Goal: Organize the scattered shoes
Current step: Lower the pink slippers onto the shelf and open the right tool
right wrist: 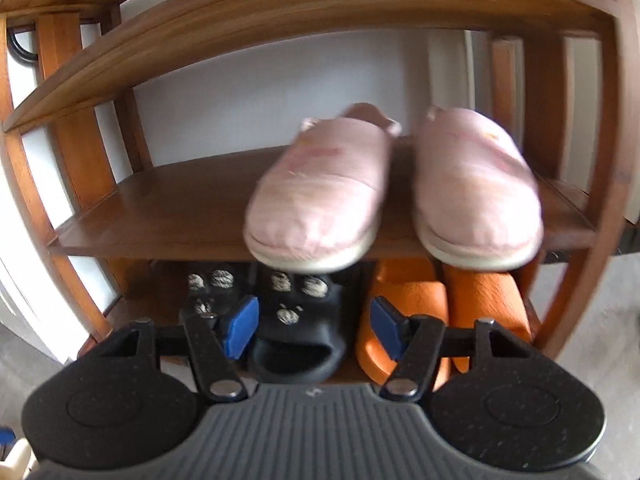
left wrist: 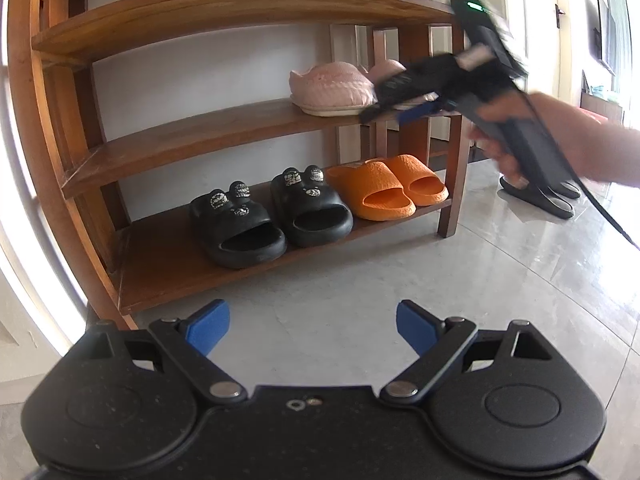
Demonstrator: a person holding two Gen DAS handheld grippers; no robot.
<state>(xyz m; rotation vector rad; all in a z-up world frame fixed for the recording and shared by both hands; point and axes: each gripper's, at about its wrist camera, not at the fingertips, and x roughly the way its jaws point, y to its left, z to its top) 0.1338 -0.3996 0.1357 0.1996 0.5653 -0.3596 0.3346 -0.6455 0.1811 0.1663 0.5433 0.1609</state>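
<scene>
A wooden shoe rack (left wrist: 192,128) holds a pair of pink slippers (left wrist: 332,88) on its middle shelf and black slides (left wrist: 240,224) and orange slides (left wrist: 380,188) on the bottom shelf. My left gripper (left wrist: 312,328) is open and empty, low over the floor in front of the rack. My right gripper (right wrist: 312,328) is open and empty just in front of the pink slippers (right wrist: 320,188), whose toes overhang the shelf (right wrist: 160,208). In the left wrist view the right gripper (left wrist: 384,114) reaches toward the right pink slipper. Black slides (right wrist: 296,320) and orange slides (right wrist: 404,304) show below.
A pair of dark slides (left wrist: 540,196) lies on the grey tile floor (left wrist: 440,300) right of the rack, behind the person's hand. The rack's upper shelf (left wrist: 224,12) holds nothing visible. A doorway is at far right.
</scene>
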